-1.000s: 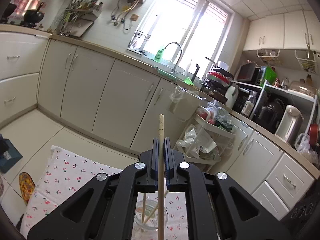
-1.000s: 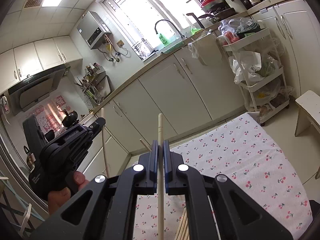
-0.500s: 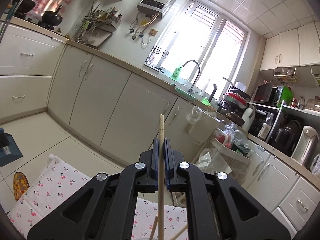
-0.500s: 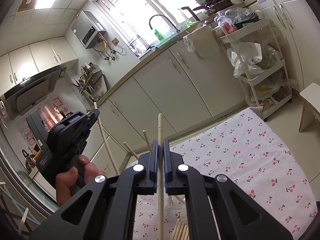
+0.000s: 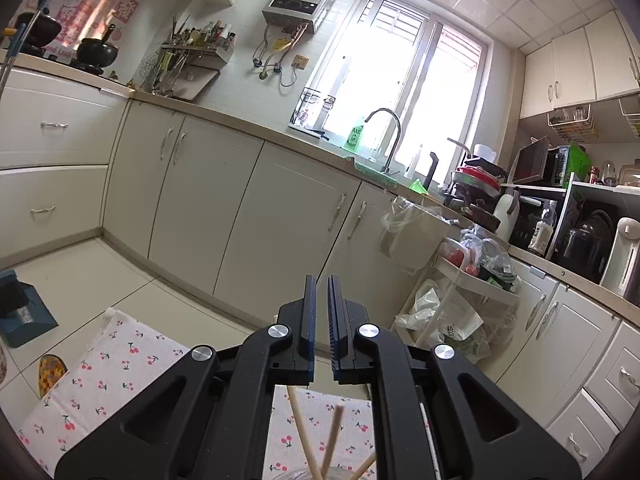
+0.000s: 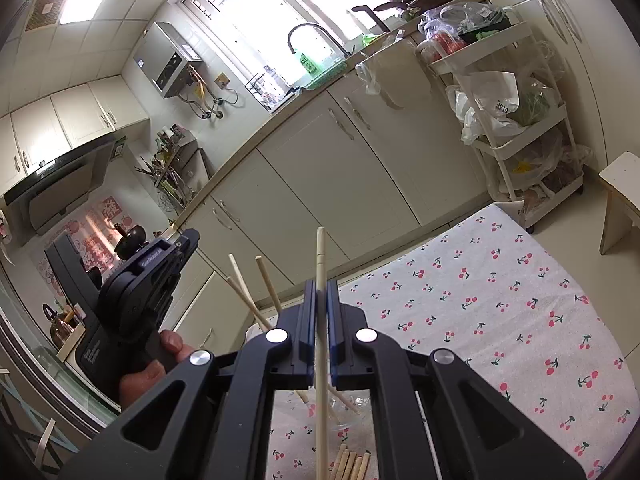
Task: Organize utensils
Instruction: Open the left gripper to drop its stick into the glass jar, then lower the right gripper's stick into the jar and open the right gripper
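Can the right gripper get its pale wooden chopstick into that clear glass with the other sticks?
Probably yes: the right gripper holds the pale wooden chopstick upright, the clear glass sits below, and nothing shows between them.

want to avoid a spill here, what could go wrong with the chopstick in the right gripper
1. The leaning chopsticks crossed in the glass could block the held chopstick or get knocked out.
2. The glass sits mostly hidden behind the right gripper, so a drop may miss it.
3. The left gripper is close and could be bumped.
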A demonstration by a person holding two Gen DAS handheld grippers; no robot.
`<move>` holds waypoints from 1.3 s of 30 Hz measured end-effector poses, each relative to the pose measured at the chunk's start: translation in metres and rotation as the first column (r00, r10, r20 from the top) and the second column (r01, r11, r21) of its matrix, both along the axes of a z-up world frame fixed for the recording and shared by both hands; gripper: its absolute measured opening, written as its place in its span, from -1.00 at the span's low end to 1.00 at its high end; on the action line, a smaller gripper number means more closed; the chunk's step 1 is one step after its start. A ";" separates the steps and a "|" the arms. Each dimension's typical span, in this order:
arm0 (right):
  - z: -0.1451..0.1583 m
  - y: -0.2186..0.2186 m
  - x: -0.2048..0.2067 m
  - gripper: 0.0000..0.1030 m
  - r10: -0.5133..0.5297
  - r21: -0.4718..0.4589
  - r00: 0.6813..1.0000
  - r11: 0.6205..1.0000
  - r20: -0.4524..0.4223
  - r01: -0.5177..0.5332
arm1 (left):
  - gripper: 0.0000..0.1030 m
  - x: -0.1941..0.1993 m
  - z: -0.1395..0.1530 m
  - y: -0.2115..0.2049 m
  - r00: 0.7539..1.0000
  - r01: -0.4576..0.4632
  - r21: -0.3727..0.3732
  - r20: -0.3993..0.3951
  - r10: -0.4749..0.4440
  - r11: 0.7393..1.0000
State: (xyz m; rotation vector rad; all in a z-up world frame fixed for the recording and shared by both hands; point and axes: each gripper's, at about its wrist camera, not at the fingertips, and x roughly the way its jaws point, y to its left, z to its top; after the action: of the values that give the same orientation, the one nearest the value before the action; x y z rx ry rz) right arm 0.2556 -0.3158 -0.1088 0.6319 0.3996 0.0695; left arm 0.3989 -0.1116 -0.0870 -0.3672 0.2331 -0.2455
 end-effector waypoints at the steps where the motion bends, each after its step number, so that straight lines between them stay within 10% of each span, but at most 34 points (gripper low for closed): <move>1: 0.000 0.000 0.000 -0.88 0.001 -0.001 1.000 1.000 0.001 -0.001 | -0.90 -0.003 -0.001 0.002 1.000 0.003 0.003 -0.001 -0.003 1.000; 9: 0.009 0.013 0.008 -0.88 0.024 -0.011 0.999 1.000 0.028 -0.024 | -0.90 -0.018 -0.001 0.018 0.998 0.053 -0.001 -0.019 -0.053 0.999; 15: 0.021 0.018 0.013 -0.88 0.019 0.019 0.995 1.000 0.101 -0.021 | -0.88 0.021 -0.020 0.051 0.965 0.140 -0.169 -0.196 -0.172 0.976; 28: 0.019 0.018 0.078 -0.88 -0.112 0.129 0.969 0.988 0.221 0.085 | -0.09 0.074 -0.046 0.047 0.879 0.294 -0.287 -0.294 -0.376 0.912; 39: 0.013 0.009 0.095 -0.88 -0.165 0.102 0.962 0.984 0.219 0.145 | 0.13 0.094 -0.056 0.034 0.810 0.385 -0.357 -0.312 -0.497 0.851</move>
State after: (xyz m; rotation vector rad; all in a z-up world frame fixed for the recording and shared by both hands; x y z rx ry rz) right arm 0.3505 -0.3066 -0.0961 0.7289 0.1252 0.0088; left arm 0.4926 -0.0772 -0.1434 -0.6438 0.6959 -0.6802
